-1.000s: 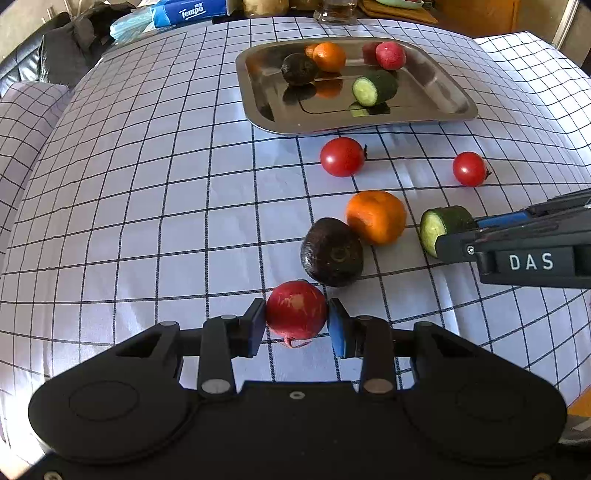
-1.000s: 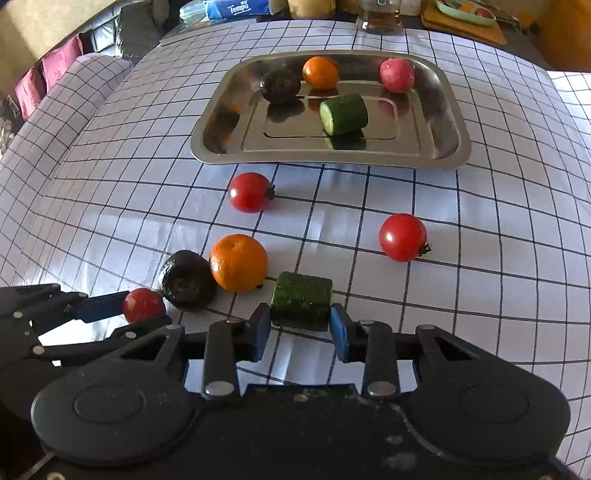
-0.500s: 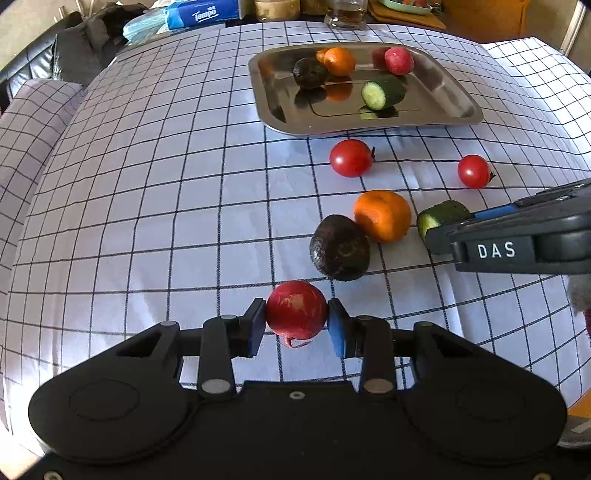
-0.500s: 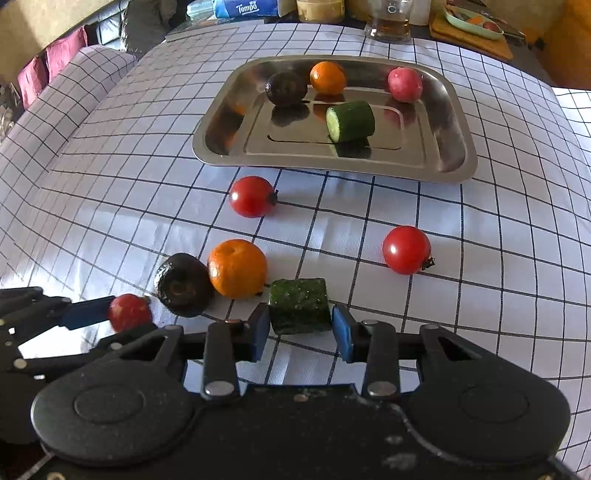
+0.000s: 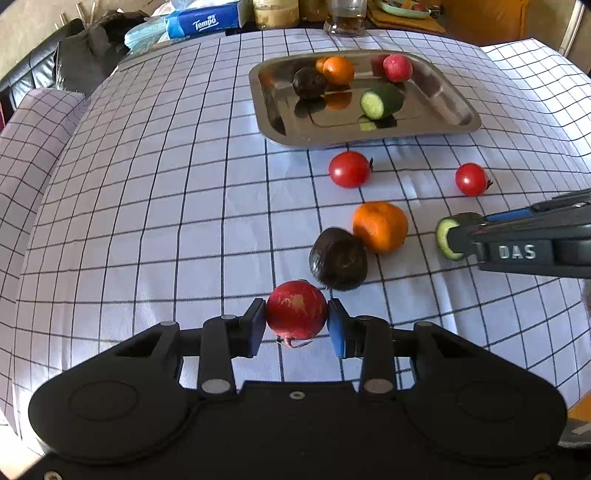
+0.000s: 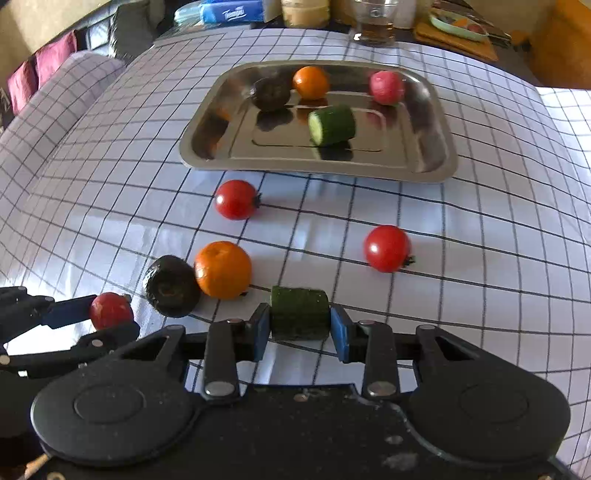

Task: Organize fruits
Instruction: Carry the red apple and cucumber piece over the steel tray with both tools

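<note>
A: So, grippers first?

B: Left gripper (image 5: 296, 325) is clamped on a red radish (image 5: 296, 309), pads on both sides. Right gripper (image 6: 299, 328) is clamped on a cucumber piece (image 6: 299, 313), pads against its two cut ends.

A: Landmark?

B: The steel tray (image 6: 424, 168) on the checked tablecloth (image 5: 147, 184). Both held items are well on the near side of it, not in it.

A: What's inside the tray?

B: Four things: a dark avocado (image 6: 270, 93) at far left, an orange (image 6: 311, 82) just right of it, a 2nd radish (image 6: 386, 87) at far right, a 2nd cucumber piece (image 6: 331, 124) in the middle, nearer the front.

A: And loose on the cloth?

B: Tomato (image 6: 235, 199) just in front of the tray's front-left edge. Another tomato (image 6: 386, 248) further in front, toward the right. Well in front of the tray, a 2nd orange (image 6: 222, 269) touching a 2nd avocado (image 6: 170, 286), w/ the avocado on the left.

A: Held radish vs. those?

B: Just beside that near avocado, on its side away from the tray. Held cucumber sits near the loose orange, to its right.

A: Beyond the tray?

B: A blue tissue pack (image 5: 205, 23) and a glass (image 6: 376, 22), behind the tray's far side.
</note>
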A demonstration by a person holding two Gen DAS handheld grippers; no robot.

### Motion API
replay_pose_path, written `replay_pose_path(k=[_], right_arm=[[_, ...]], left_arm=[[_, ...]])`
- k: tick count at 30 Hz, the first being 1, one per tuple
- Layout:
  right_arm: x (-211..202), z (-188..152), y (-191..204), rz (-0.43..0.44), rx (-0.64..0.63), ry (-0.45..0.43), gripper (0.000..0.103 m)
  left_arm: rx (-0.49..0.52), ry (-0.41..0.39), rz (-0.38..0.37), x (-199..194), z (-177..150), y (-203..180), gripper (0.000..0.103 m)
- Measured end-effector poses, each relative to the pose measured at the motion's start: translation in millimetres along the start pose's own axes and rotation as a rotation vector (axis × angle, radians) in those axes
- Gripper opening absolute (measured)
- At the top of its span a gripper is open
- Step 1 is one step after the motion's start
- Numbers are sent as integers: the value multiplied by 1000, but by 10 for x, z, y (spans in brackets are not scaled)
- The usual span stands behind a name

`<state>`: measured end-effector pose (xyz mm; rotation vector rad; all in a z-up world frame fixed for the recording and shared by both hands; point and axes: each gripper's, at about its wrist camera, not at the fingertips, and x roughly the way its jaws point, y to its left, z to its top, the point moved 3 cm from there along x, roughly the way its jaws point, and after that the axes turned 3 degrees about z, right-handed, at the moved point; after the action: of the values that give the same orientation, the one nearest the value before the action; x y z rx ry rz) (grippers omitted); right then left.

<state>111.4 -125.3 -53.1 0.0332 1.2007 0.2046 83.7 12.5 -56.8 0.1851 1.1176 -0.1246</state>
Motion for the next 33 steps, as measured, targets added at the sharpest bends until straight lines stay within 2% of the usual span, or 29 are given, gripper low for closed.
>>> replay_pose_path(k=[10,21,27,33], right_arm=[[-299,-41,-395,-27,115,-42,36],[-413,-111,-662,-55,187,-33,36],[-409,28,-665,-45,191,-43,36],[-382,337,-672,-30,194,-72,36]], left_arm=[[35,-43,-20,-125,212,-197,45],[34,-84,-51,-241,413,-310,45],[24,-86,-41,-211,566,-297,45],[13,-95,-30,-123,812,-267,45]])
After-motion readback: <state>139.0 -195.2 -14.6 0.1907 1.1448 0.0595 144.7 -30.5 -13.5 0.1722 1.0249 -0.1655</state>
